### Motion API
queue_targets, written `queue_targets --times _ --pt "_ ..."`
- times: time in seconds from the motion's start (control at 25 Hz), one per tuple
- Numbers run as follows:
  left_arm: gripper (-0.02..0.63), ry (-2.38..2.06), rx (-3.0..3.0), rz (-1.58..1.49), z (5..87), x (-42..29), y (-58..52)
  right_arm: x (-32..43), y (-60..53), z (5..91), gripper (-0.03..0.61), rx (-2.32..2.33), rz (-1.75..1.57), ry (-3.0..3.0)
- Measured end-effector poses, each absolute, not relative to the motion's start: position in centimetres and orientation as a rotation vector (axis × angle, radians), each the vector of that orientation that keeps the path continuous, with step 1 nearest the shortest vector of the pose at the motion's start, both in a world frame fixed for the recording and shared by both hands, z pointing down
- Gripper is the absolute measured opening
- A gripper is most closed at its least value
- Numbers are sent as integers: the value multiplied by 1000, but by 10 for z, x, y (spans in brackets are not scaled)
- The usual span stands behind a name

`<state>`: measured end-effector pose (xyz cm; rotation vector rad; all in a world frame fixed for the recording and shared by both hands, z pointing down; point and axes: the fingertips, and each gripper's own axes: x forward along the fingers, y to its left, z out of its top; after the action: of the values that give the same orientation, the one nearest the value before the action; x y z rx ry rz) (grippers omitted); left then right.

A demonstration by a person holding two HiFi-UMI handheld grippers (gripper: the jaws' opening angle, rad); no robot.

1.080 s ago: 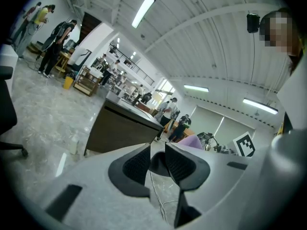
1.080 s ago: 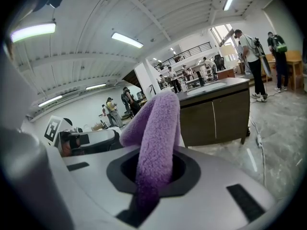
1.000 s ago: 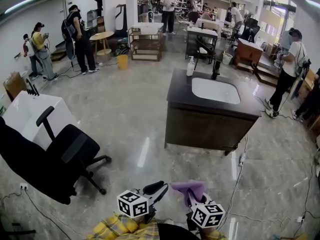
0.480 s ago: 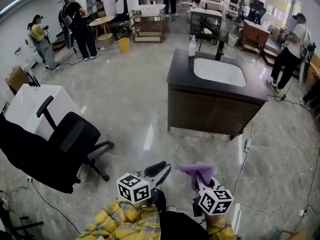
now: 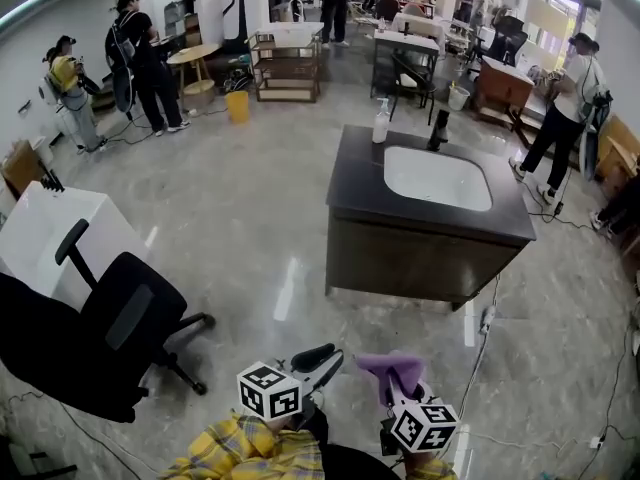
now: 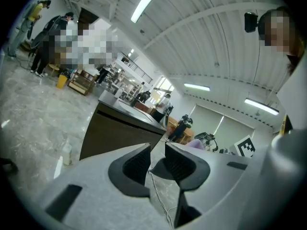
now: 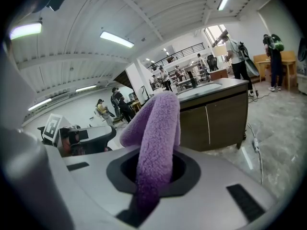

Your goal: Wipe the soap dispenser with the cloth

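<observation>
The white soap dispenser point(image 5: 381, 123) stands on the far left corner of a dark sink cabinet point(image 5: 352, 188), a few steps ahead across the floor. My right gripper point(image 5: 397, 378) is low at the bottom of the head view, shut on a purple cloth point(image 5: 388, 366) that sticks up from its jaws. In the right gripper view the cloth point(image 7: 156, 128) fills the jaws of that gripper point(image 7: 154, 170). My left gripper point(image 5: 322, 357) is beside it, and in the left gripper view this gripper point(image 6: 157, 158) has its jaws a little apart with nothing between them. Both are far from the dispenser.
A black faucet point(image 5: 436, 128) stands behind the white basin point(image 5: 437, 178). A black office chair point(image 5: 95, 328) and a white table point(image 5: 40, 230) are at the left. Several people stand at the back and right. A cable point(image 5: 478, 353) runs over the floor by the cabinet.
Both grippers have been carried forward toward the sink cabinet, which now looks slightly nearer. The cloth stays in the right gripper. The office chair has slid further to the left.
</observation>
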<state>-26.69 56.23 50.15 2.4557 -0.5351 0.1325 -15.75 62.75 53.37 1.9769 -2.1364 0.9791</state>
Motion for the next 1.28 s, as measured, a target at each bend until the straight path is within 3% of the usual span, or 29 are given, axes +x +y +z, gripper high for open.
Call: queue_targets --times 0.8,1.28 --pt "89 -504 2409 163 531 -328 402 -204 449 541 37 1942 935 -2113" --pt "89 -598 2424 139 511 -248 319 -122 353 524 37 1893 920 -2224"
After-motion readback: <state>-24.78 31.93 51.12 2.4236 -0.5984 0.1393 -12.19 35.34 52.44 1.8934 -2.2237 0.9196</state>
